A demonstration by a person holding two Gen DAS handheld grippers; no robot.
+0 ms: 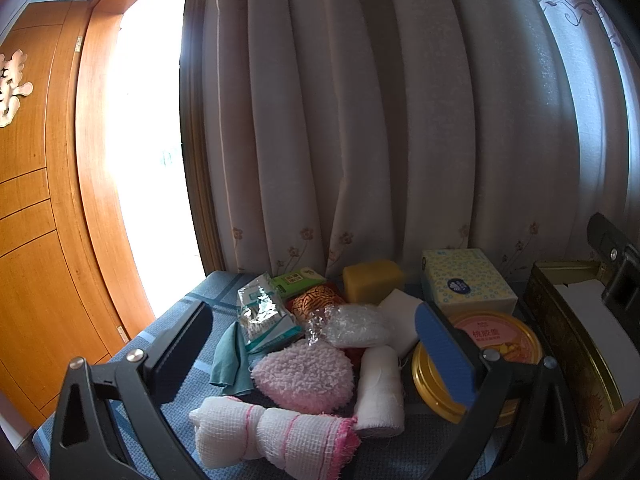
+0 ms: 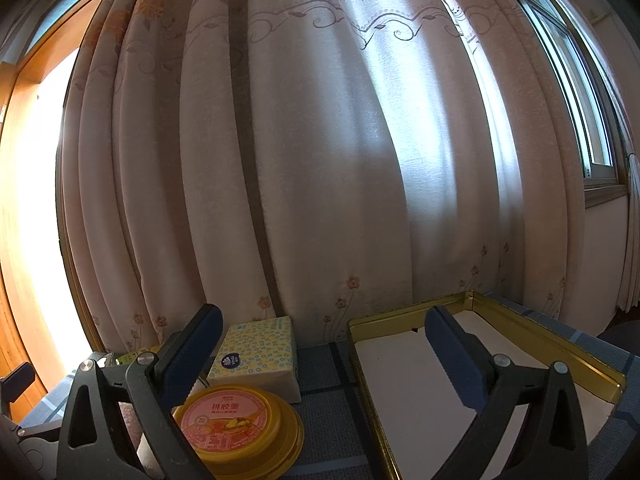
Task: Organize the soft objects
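A heap of soft things lies on the blue cloth-covered table [image 1: 188,304]: a pink fluffy pad [image 1: 306,372], a white gauze roll with pink stripes [image 1: 276,434], a white bandage roll [image 1: 380,388], a teal cloth [image 1: 232,364], a yellow sponge [image 1: 372,280], a white mesh bag [image 1: 356,326] and wet-wipe packs [image 1: 264,316]. My left gripper [image 1: 316,336] is open above the heap, holding nothing. My right gripper [image 2: 324,344] is open and empty, between the tissue pack [image 2: 258,354] and the gold tin tray [image 2: 540,332].
A round yellow-lidded container [image 2: 236,424] sits in front of the tissue pack; it also shows in the left wrist view [image 1: 484,356]. The gold tin tray [image 1: 568,344] is at the right. A curtain [image 1: 400,120] hangs behind the table. A wooden door [image 1: 36,220] is at left.
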